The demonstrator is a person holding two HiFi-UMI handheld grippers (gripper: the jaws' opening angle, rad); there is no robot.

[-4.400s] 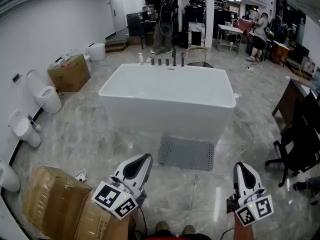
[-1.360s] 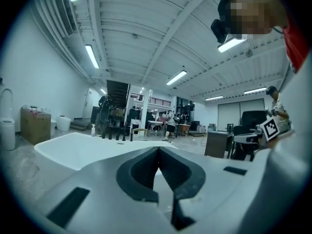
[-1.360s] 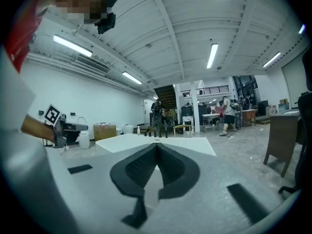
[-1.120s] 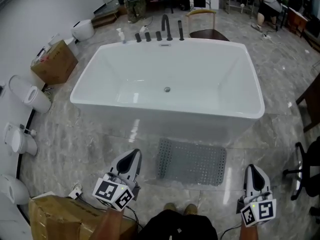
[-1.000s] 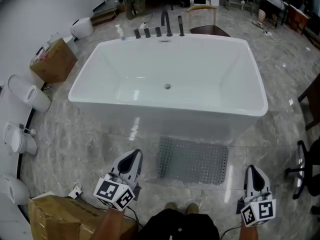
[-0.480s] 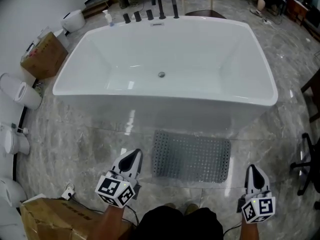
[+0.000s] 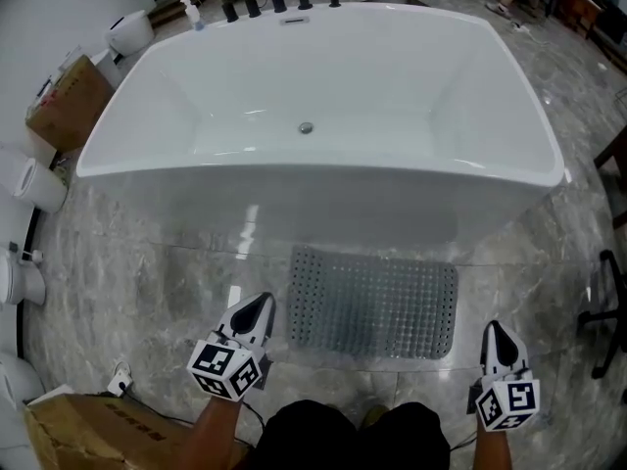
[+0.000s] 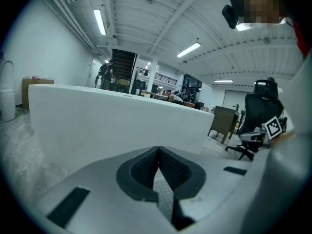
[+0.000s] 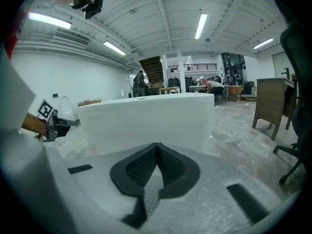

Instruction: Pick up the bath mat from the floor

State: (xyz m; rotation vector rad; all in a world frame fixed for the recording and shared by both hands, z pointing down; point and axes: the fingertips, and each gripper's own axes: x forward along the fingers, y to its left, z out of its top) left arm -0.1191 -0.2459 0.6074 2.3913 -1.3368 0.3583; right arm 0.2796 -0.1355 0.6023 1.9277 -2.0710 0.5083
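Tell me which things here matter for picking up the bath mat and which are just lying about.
For the job: bath mat, left claw, right claw, both shut and empty.
Just lying about: bathtub, cardboard boxes, office chair.

I face a white rectangular bathtub (image 7: 323, 213): black taps (image 7: 279, 1) on its far rim, brown cardboard box (image 7: 57, 104) to its left.

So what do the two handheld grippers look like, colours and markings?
Both look alike. The left gripper and right gripper have white, tapering shells with black insets that narrow to a point. Each carries a white cube printed with black square markers. Up close, the fingers have dark textured pads set in pale grey bodies.
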